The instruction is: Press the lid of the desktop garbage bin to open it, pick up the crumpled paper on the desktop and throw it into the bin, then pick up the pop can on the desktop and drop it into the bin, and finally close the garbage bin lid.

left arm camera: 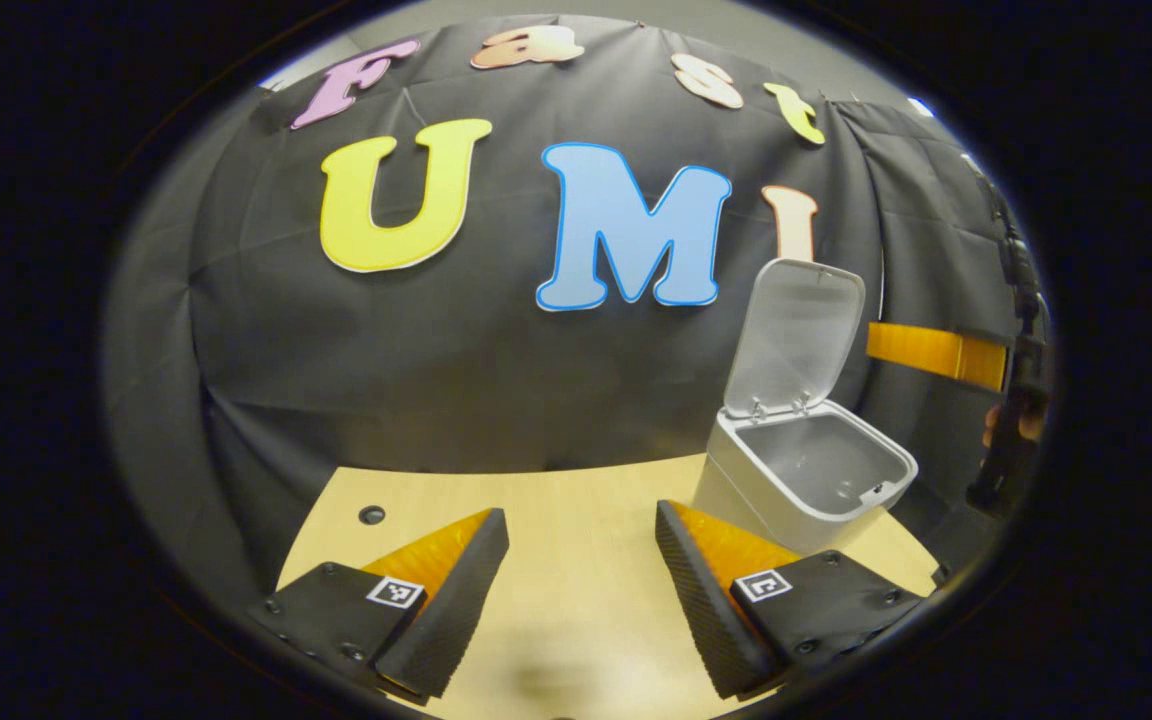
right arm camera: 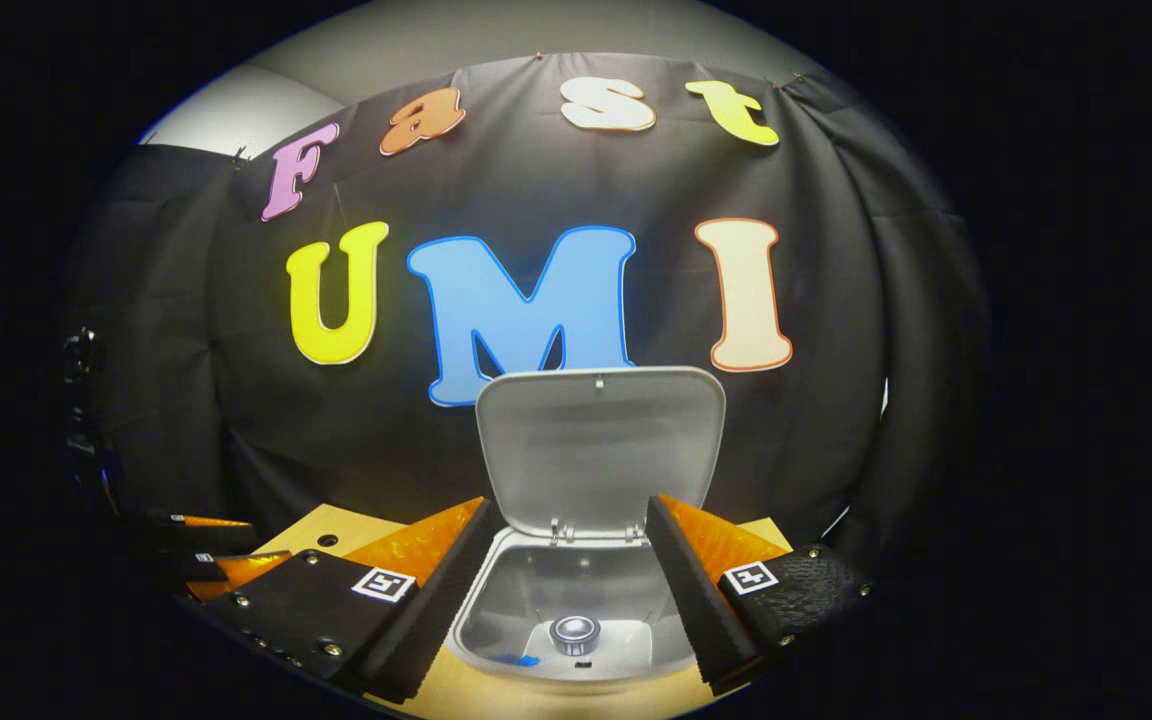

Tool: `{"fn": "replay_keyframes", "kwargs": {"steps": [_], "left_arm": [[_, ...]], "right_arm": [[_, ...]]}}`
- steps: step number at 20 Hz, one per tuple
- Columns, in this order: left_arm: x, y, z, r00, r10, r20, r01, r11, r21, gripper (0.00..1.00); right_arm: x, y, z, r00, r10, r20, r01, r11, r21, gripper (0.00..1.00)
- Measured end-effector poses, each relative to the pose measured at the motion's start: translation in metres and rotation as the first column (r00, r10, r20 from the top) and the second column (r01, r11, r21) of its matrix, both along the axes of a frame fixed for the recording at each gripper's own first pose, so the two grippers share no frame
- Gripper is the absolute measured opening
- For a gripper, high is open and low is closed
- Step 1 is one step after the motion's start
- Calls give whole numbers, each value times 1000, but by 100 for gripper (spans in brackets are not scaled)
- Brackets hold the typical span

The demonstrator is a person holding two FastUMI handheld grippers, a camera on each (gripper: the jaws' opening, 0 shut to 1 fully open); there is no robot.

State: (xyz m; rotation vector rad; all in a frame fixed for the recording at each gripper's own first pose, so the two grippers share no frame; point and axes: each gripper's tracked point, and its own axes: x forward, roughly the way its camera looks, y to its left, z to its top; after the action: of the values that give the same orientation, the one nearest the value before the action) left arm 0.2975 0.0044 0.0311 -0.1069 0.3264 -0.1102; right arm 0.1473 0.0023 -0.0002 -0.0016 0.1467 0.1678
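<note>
- Light grey plastic garbage bin [right arm camera: 576,610] sits on the worktop with its lid [right arm camera: 601,450] flipped up and standing nearly upright at the back, against the black cloth wall.
- Down inside the bin, in the right gripper view, the top of the pop can [right arm camera: 575,632] shows as a round silvery end near the bottom. There's also a small blue bit [right arm camera: 519,660] beside it, can't tell what that is.
- Right gripper [right arm camera: 566,590] hangs right above the bin mouth, jaws spread wide with nothing between them, one finger on each side of the opening.
- Left gripper [left arm camera: 581,590] is over the bare pale wood worktop [left arm camera: 576,500] to the left of the bin, jaws also wide apart and holding nothing.
- In the left gripper view the bin [left arm camera: 806,480] is off to the right near the worktop's edge, lid [left arm camera: 796,335] up.
- Small dark hole [left arm camera: 371,515] in the worktop, far left.
</note>
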Motion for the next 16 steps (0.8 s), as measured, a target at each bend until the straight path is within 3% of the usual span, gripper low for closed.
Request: {"fn": "replay_keyframes", "kwargs": {"steps": [4, 7, 11, 12, 16], "left_arm": [[4, 8, -1, 1000, 11, -2, -11, 1000, 5, 97], [7, 14, -3, 1000, 24, -9, -24, 1000, -8, 99], [10, 25, -5, 999, 45, -18, -45, 999, -16, 99], [10, 29, -5, 998, 52, -18, -52, 998, -19, 99], [10, 42, -4, 997, 80, -22, -80, 996, -32, 99]], "right_arm": [[23, 1, 34, 998, -6, 67, 6, 1000, -3, 100], [41, 5, 52, 995, -12, 98, 12, 1000, 2, 96], [65, 6, 71, 992, -30, 121, 28, 999, 19, 100], [71, 5, 73, 992, -37, 124, 34, 999, 19, 96], [96, 2, 71, 994, -60, 96, 62, 998, -11, 96]]}}
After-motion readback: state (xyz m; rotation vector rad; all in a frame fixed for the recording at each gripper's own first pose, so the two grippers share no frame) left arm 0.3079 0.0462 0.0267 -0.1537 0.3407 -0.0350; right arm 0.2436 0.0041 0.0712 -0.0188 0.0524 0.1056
